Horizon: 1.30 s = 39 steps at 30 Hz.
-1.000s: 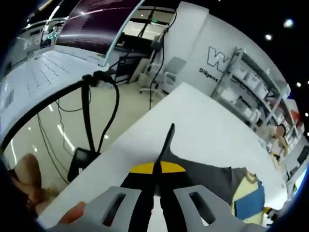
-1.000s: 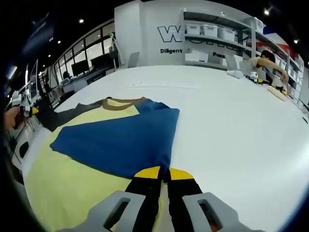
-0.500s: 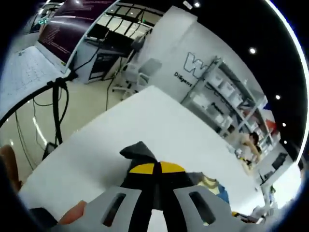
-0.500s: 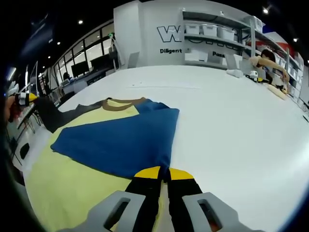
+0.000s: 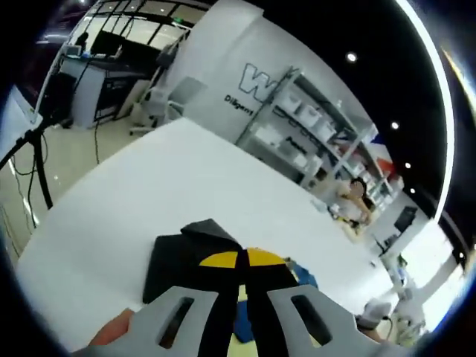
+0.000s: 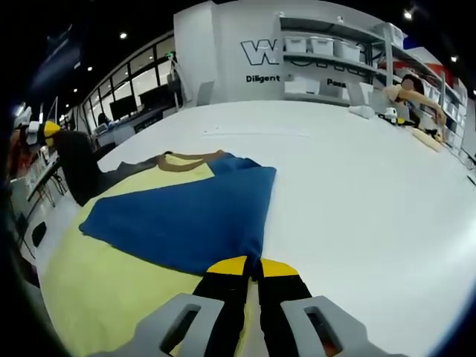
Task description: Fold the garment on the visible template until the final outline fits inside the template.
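White counter [image 6: 372, 193] in a workshop with shelving and bins along the far wall; a person sits at its far end.

Garment [image 6: 186, 212]: blue body with a tan collar and a dark grey sleeve [image 6: 82, 171], lying flat on the counter over a pale yellow template [image 6: 111, 290]. One side is already folded inward, its blue edge running straight away from the right claw.

Right claw [image 6: 253, 265]: jaws pressed together at the near hem, the blue cloth starting right at the tips. Whether cloth is actually nipped between them cannot be told.

Left claw [image 5: 238, 258]: jaws pinching the dark sleeve [image 5: 186, 256], which hangs in a bunch just ahead of and left of the tips. In the right gripper view this claw [image 6: 41, 130] sits far left, raised above the counter, the sleeve trailing down from it to the garment.

Change: one second ago the sleeve lay low and stretched thin off the counter edge; it now stands lifted and gathered, and the left view has swung from floor and cable stands toward the counter and shelving. The blue body and right claw have not shifted.

Judgement: the sleeve fold is under way; the sleeve likely has to be carried over the blue body so the outline stays within the yellow.
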Each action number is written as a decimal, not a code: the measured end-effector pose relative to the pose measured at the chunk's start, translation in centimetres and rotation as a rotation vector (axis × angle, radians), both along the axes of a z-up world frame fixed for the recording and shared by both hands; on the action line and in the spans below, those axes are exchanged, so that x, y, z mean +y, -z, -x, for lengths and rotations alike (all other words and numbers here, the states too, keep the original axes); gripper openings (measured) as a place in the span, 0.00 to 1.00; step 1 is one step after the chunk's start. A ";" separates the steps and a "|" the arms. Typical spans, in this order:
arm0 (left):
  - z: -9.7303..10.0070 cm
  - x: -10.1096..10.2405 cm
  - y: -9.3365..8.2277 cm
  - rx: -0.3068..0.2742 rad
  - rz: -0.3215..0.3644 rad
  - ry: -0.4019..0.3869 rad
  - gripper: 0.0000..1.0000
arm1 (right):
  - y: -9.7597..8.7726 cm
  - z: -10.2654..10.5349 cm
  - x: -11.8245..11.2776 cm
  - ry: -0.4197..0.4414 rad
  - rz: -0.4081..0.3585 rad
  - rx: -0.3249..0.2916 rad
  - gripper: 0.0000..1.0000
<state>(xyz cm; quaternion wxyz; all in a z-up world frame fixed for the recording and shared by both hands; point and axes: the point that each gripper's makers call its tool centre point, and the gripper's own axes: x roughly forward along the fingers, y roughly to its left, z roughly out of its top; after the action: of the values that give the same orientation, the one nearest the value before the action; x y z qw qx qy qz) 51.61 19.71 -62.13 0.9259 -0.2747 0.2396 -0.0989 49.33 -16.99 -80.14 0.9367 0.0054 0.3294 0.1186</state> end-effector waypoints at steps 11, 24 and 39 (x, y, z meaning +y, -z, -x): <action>-0.1 -7.2 -1.7 -0.028 -0.007 0.150 0.00 | 0.0 0.0 0.0 0.003 -0.013 0.001 0.01; 1.1 -14.5 -2.2 -0.031 0.010 0.293 0.00 | 0.0 0.1 0.1 0.006 -0.019 0.001 0.01; 1.5 -21.5 -0.2 -0.012 0.014 0.412 0.00 | 0.0 0.1 0.0 0.011 -0.025 0.000 0.01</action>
<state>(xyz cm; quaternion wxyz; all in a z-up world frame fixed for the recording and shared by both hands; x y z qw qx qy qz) 50.11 -1.81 -61.95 0.8857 -0.2257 0.2844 -0.2894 49.19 -16.95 -80.09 0.9372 0.0190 0.3278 0.1174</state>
